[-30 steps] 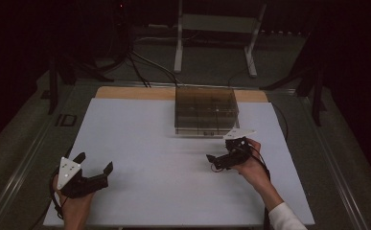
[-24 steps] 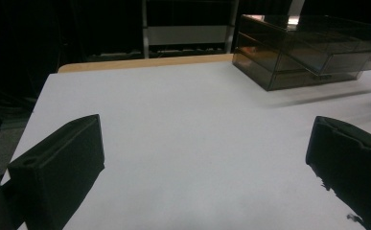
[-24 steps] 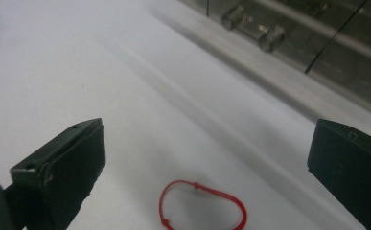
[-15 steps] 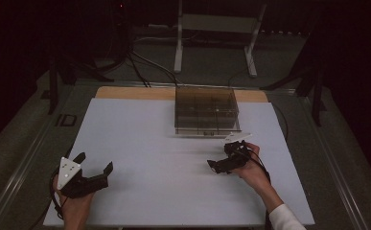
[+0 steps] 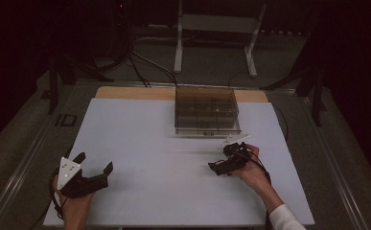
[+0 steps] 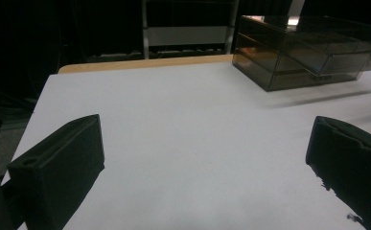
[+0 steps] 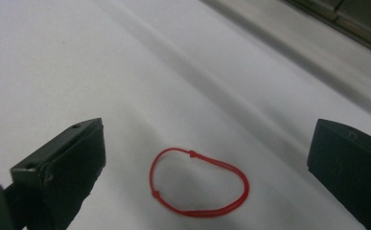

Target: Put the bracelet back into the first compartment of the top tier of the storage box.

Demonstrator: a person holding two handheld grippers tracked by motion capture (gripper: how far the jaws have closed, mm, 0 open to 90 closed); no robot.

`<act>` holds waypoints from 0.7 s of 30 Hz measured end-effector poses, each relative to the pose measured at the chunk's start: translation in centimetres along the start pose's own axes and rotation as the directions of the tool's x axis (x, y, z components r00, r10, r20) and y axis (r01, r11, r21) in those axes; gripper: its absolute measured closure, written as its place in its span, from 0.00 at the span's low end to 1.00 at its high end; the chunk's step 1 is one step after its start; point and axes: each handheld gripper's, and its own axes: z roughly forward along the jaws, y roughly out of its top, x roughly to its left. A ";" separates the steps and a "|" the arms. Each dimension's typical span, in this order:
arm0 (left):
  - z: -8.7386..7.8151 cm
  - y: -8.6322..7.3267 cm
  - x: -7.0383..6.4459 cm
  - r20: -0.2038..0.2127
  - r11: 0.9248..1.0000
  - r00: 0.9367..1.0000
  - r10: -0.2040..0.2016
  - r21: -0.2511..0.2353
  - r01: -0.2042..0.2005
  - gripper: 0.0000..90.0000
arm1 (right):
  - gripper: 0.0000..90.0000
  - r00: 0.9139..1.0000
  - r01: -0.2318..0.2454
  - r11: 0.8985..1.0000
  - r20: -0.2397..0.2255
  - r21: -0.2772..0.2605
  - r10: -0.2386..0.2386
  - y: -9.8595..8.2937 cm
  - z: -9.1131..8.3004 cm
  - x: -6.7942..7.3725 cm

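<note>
On a white table (image 5: pixel 173 143), a person works two black grippers under dim light. The right gripper (image 5: pixel 224 160), held in the right hand (image 5: pixel 250 170) at the table's right side, is tilted down toward the surface with its jaws spread wide and gripping nothing. In the right gripper view, a red cord loop (image 7: pixel 198 182) lies flat on the table between those two jaws, touching neither; two small knots show on the cord.

The left gripper (image 5: pixel 94 167), in the left hand (image 5: pixel 75 203) near the table's front left corner, also has its jaws released and apart, with bare table between them in the left gripper view. A grey three-cornered plate sits on top of it.

A smoky clear drawer box (image 5: pixel 206 111) stands at the far middle of the table, just beyond the right gripper and well apart from the left one. A metal stand (image 5: pixel 216 28) rises behind the table in the dark.
</note>
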 end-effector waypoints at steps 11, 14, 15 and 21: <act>0.0 0.0 0.0 -0.001 1.000 1.000 0.000 0.000 0.000 0.01 | 0.00 1.000 -0.002 1.000 0.005 0.025 0.002 -0.5 0.5 0.0; 0.0 0.0 0.0 -0.001 1.000 1.000 -0.001 0.000 0.001 0.01 | 0.00 1.000 -0.004 1.000 0.007 0.029 0.004 -0.7 0.7 -0.1; 0.0 0.0 0.0 -0.001 1.000 1.000 0.000 0.000 0.000 0.01 | 0.01 1.000 -0.009 1.000 0.005 0.029 0.008 -0.9 0.8 -0.1; 0.1 0.0 -0.1 0.001 1.000 1.000 0.000 0.002 0.000 0.01 | 0.01 1.000 -0.012 0.999 0.008 0.048 0.011 -1.6 1.2 -0.3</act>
